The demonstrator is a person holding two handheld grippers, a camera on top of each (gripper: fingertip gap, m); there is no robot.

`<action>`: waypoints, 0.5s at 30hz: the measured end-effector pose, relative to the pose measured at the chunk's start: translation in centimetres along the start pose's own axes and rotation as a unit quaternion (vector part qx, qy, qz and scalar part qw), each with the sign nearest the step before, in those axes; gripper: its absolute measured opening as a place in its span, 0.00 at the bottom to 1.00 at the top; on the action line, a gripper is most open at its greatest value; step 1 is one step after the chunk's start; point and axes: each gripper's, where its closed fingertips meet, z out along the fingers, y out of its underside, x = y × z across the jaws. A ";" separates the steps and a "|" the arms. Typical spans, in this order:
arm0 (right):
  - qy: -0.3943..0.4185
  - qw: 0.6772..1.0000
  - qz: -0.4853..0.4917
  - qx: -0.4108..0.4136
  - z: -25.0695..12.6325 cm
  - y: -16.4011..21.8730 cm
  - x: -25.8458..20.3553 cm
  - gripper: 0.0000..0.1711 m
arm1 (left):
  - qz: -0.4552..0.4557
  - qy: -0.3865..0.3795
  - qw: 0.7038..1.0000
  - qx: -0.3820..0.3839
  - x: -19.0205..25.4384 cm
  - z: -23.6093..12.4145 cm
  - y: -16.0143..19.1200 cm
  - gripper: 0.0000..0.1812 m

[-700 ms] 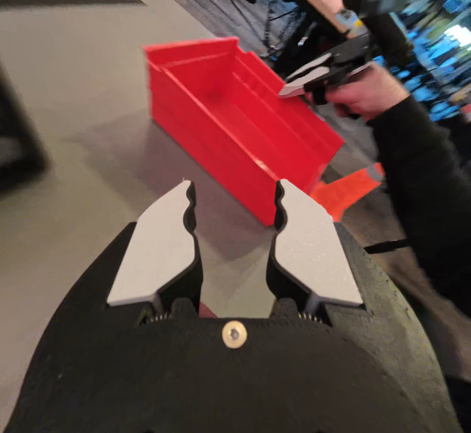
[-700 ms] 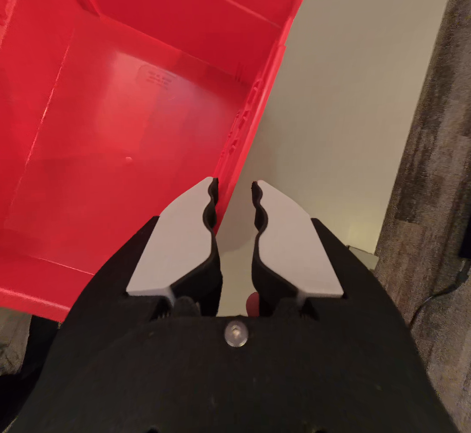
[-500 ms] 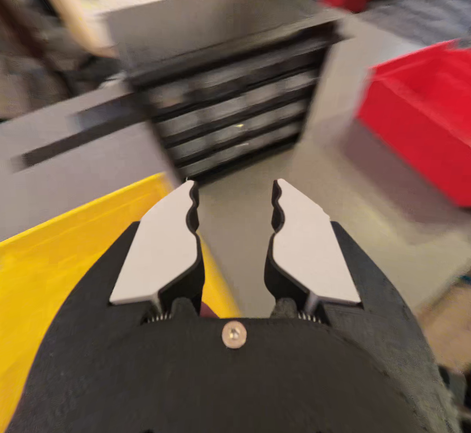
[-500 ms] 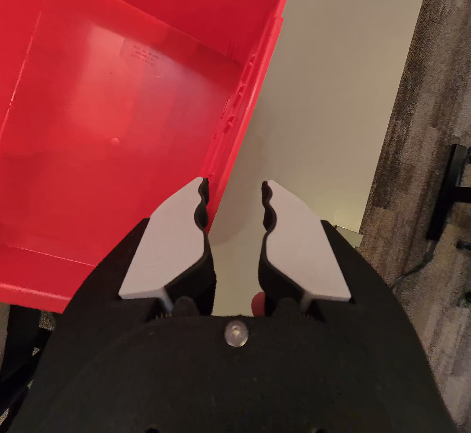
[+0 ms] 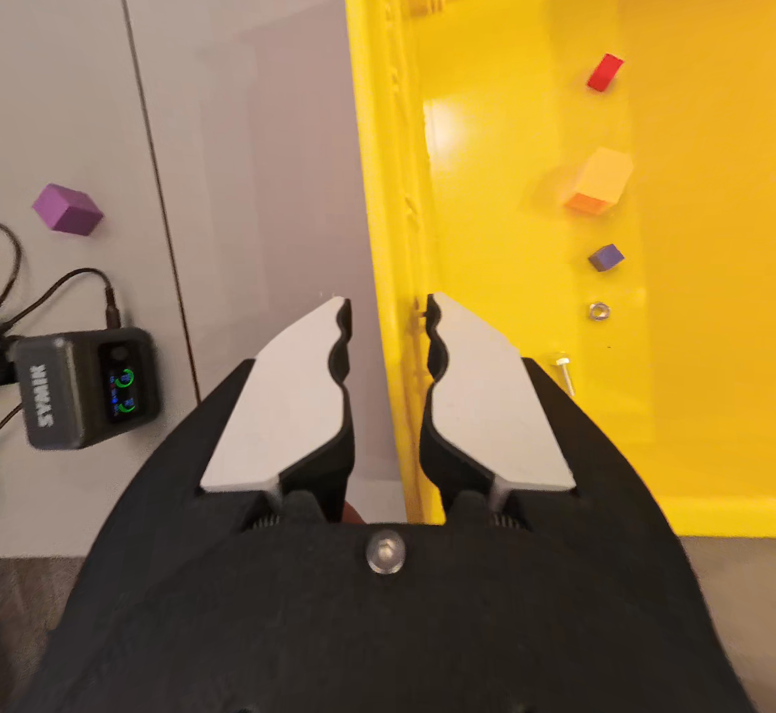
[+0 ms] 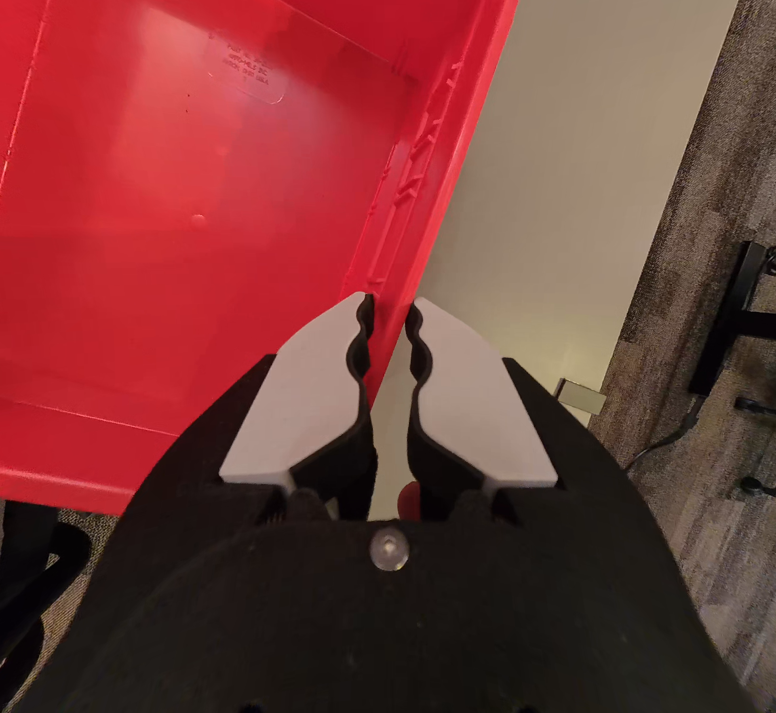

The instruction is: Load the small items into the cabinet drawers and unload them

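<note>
My left gripper (image 5: 388,310) is open and straddles the left wall of a yellow bin (image 5: 378,147), with a gap on the left finger's side. Inside the bin lie a red block (image 5: 604,72), an orange block (image 5: 600,180), a blue cube (image 5: 606,257), a metal nut (image 5: 599,311) and a bolt (image 5: 564,371). My right gripper (image 6: 389,305) is nearly closed, and both pads touch the right wall of an empty red bin (image 6: 424,172). The cabinet is not in view.
A purple cube (image 5: 67,209) lies on the grey table (image 5: 252,147) left of the yellow bin. A black device (image 5: 84,386) with a lit screen and cables sits at the table's near left. Right of the red bin are a table strip (image 6: 567,147) and carpet (image 6: 714,315). The orange block (image 5: 600,180) is about 12 cm from my left fingertips.
My left gripper swung from the red bin, past the black cabinet, to the yellow bin's left wall, and its jaws narrowed. My right gripper first widened, then closed onto the red bin's wall.
</note>
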 end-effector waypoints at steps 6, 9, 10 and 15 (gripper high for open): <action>0.001 1.000 -0.004 -0.007 0.3 -0.4 0.2 0.08 | 0.000 0.037 0.999 -0.001 0.0 0.4 -0.3 0.07; -0.001 1.000 -0.005 -0.010 0.4 -0.5 0.4 0.08 | 0.004 0.048 0.999 0.004 -0.5 0.6 -0.4 0.07; -0.001 1.000 -0.004 -0.011 0.5 -0.6 0.6 0.07 | 0.007 0.051 0.999 0.006 -0.7 0.7 -0.5 0.07; 0.004 1.000 0.001 -0.015 1.0 -0.9 1.8 0.08 | 0.015 0.067 0.998 0.015 -1.7 1.2 -0.8 0.07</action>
